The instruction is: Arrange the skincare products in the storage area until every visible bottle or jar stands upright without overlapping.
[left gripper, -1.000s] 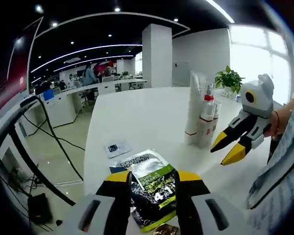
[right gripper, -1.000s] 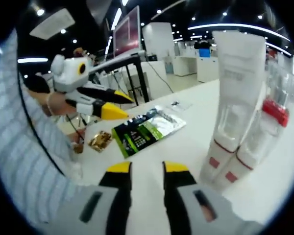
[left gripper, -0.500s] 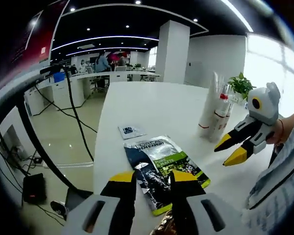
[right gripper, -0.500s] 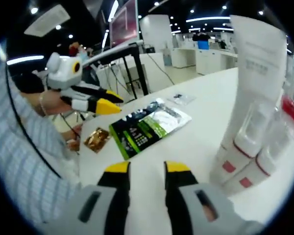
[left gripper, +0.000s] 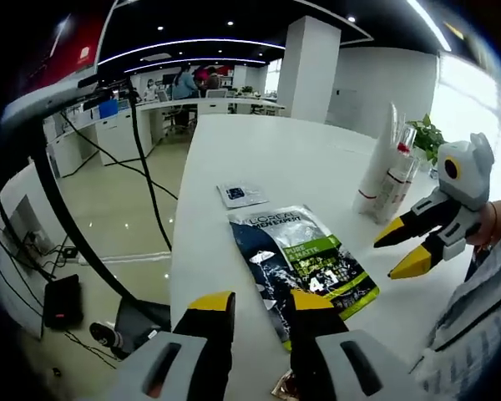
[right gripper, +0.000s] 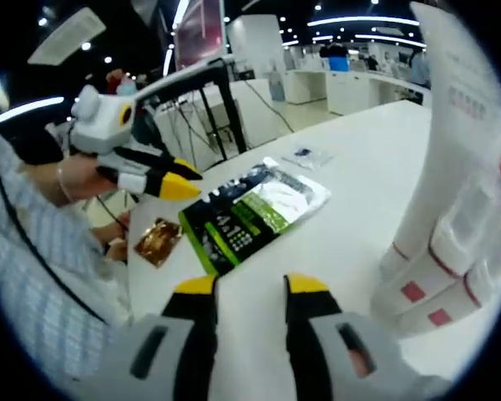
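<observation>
We held both the left gripper (left gripper: 260, 306) and right gripper (right gripper: 249, 286) parted and empty above the white table (left gripper: 292, 159); the sachet (left gripper: 302, 261) lay flat (tubes (right gripper: 451, 192) stood upright).

**Open-plan office**

A large office floor: far rows of white desks (left gripper: 192, 104) with people seated at them, a white square column (left gripper: 311, 71), a dark ceiling with recessed spotlights and long light strips (left gripper: 192, 43), glossy pale flooring (left gripper: 108, 209), and a potted plant (left gripper: 427, 134) by a bright window on the right.
</observation>
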Demonstrator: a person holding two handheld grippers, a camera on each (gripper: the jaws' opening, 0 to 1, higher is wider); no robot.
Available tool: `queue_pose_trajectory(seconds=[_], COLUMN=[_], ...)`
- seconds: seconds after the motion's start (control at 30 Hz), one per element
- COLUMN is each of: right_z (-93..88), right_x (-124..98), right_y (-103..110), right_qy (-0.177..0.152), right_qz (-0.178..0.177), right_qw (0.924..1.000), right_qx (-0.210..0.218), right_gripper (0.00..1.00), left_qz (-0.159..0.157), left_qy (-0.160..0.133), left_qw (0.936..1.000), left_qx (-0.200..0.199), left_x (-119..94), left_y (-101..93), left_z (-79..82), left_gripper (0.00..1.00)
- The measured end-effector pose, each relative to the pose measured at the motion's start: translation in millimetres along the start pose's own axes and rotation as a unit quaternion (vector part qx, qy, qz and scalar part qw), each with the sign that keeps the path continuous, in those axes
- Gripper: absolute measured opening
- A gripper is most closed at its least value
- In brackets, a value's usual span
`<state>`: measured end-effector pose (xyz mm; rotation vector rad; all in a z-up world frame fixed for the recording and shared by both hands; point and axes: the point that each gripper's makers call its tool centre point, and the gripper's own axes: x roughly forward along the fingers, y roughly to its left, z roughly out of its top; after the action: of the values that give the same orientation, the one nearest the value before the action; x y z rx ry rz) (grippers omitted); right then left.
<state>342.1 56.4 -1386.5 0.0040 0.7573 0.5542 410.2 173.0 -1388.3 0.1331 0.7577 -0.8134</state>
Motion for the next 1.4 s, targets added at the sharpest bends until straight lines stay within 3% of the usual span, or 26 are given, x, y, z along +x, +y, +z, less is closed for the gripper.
queue_pose_trajectory(seconds=[0.23,0.33,0.4,0.53,0.7,0.73,0.87,1.0,1.4], right_z=[-1.9,-3.1,-2.2,2.8,4.8,6.6,7.2,8.6,10.0], right_x=[7,12,14,17,32,35,35,34,33], right_y=[-4,-7,-6,-2,8,13,12,9,9], right_qy=[0.01,0.016,0.013,0.007,-0.001,-0.006,0.0,-0.006,-0.006], right_qz=[-0.011,-0.021,-0.02,-0.013,0.004,0.01,-0.002,-0.001,-0.016], right_qw=[0.9998,0.9996,0.9996,0.9998,0.9999,0.9998,0.9999,1.0,0.9995], right_qx=[0.016,0.007,0.013,0.012,0.014,0.018,-0.017,-0.002,-0.026], right_gripper=[0.29,0.29,0.28,0.28,0.24,0.24,0.22,0.2,0.15], left_qz=[-0.009,-0.016,-0.017,-0.022,-0.053,-0.068,-0.06,-0.07,-0.054], left_qy=[0.017,0.037,0.029,0.04,0.044,0.027,0.035,0.042,0.058], left_qw=[0.9997,0.9992,0.9994,0.9989,0.9975,0.9964,0.9962,0.9962,0.9961], left_qx=[-0.013,-0.008,-0.004,0.007,0.019,0.043,0.053,0.03,0.038], left_x=[6,11,9,11,22,21,13,12,15], left_y=[-2.1,-2.7,-2.8,-3.7,-23.0,-30.5,-34.4,-34.4,-26.2], left_z=[-4.0,-12.1,-10.1,-10.6,-9.6,-3.1,-4.9,-7.2,-9.6], left_gripper=[0.24,0.23,0.22,0.19,0.19,0.19,0.18,0.15,0.05])
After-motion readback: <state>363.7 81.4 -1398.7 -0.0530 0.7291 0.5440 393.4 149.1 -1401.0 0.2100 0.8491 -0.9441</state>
